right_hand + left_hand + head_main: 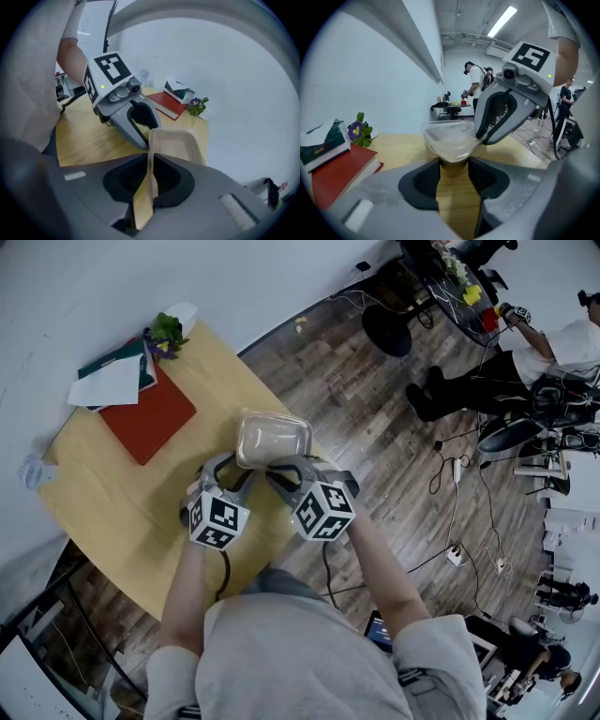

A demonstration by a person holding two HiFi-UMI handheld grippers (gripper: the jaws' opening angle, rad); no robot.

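Okay, both tools are on one clear container (273, 437) held above the desk (112, 507) edge. The left tool (234, 468) has its jaws drawn in to a narrow gap, and in the left gripper view (453, 164) the container's (449, 140) lower corner sits wedged between the two dark pads, touching both, with desk wood showing through the gap below it. The right tool (279, 470) is closed tight: the right gripper view (151, 176) shows the container's (176, 143) thin side wall pinched edge-on between its pads, with the tray body sticking out ahead of the tips. The tools grip neighbouring spots on the near rim, tips almost meeting; each one shows in the other's view, just beside the container. A red book (148, 418) lies ahead-left of the left tool, well apart. A green book with white paper (108, 381) on it and a small purple flower (166, 334) lie beyond it.
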